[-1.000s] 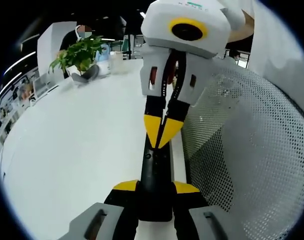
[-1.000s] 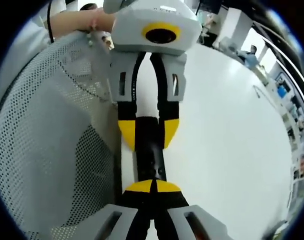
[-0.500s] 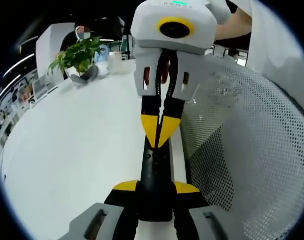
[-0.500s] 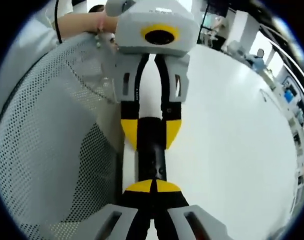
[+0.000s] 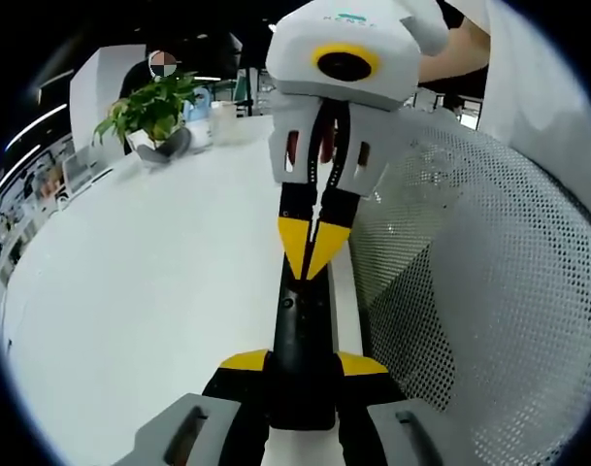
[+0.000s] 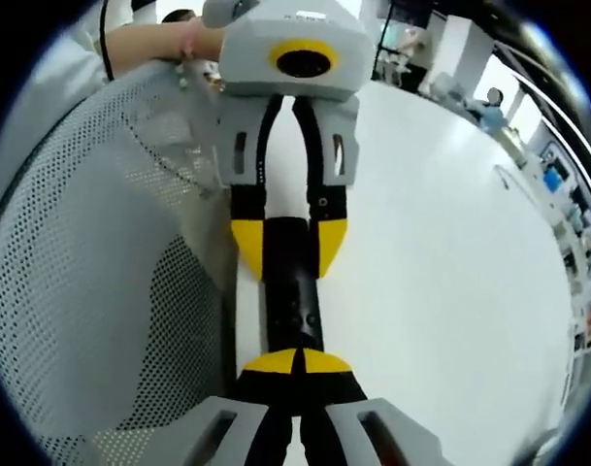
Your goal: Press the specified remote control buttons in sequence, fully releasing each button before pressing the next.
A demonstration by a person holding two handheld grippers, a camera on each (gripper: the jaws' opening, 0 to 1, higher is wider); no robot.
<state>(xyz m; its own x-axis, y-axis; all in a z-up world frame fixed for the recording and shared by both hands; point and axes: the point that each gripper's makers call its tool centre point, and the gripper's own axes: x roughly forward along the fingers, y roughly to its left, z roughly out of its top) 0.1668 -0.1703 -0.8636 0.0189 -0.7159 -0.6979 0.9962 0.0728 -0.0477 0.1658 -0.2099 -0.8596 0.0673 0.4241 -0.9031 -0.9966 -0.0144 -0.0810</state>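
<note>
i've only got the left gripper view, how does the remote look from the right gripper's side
Observer: In the right gripper view the right gripper has its jaws shut, with the tips lying over the near end of the remote.
Operator: and my left gripper from there
Observer: The left gripper clamps the remote's far end between its yellow pads, and a hand with a bracelet holds it.
Operator: anything past it
Observer: The white table runs on behind it, and a person is beyond its far edge.
</note>
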